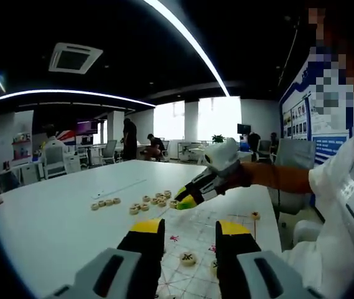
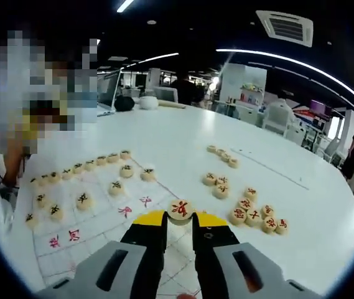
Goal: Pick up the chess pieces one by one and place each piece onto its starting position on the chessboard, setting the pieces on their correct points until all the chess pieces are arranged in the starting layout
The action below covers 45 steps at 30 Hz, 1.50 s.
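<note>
The right tongs were pinched on a round red-marked piece, held above the near part of the chessboard on the white counter. The left tongs stood open with nothing between the jaws, hovering over the board's other end. To do this step well, the held piece should probably go down flat on an empty red-side point, square on the line crossing, and be let go only once it rests, so it does not roll or nudge a neighbour. Black-marked pieces already stood in rows on the board; loose red pieces lay in a cluster off it. Around them was a large office with desks, chairs and strip lights.
</note>
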Motion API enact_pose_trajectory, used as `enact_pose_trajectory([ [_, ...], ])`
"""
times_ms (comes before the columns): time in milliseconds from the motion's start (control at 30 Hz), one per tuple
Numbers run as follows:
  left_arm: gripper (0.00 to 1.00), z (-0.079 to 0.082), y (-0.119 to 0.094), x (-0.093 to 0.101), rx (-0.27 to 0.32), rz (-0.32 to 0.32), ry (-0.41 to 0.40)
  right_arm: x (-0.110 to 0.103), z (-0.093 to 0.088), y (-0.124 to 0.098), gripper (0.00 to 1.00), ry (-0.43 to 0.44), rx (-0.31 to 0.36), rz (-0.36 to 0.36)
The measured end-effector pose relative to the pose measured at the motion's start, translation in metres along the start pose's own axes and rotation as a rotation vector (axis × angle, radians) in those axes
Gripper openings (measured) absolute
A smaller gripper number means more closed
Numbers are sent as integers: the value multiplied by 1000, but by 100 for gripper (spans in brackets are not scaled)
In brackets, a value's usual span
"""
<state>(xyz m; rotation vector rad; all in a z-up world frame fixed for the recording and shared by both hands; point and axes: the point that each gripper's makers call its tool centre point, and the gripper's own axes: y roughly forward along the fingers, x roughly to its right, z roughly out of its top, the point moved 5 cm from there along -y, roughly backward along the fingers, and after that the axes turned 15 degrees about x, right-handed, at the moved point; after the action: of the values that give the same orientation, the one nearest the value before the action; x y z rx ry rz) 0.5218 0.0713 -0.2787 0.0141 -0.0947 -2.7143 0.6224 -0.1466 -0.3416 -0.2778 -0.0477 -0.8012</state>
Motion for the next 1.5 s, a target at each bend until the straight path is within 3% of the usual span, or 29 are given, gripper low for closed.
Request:
enact_pose_trajectory([
  [300, 34, 1, -3, -4, 4, 11, -2, 5, -20, 36, 18, 7, -65, 4],
  [700, 34, 4, -6, -6, 13, 17, -2, 3, -27, 39, 22, 40, -103, -8],
  [800, 34, 5, -7, -6, 14, 19, -1, 5, -24, 36, 30, 37, -98, -24],
  [1133, 34, 7, -9, -6, 21, 27, 4, 4, 1, 27, 31, 18, -33, -55],
  [1333, 34, 10, -11, -7, 26, 34, 9, 5, 11, 41, 31, 28, -14, -62],
  [1500, 34, 12, -14, -9, 33, 40, 10, 14, 3, 64, 34, 86, -37, -81],
])
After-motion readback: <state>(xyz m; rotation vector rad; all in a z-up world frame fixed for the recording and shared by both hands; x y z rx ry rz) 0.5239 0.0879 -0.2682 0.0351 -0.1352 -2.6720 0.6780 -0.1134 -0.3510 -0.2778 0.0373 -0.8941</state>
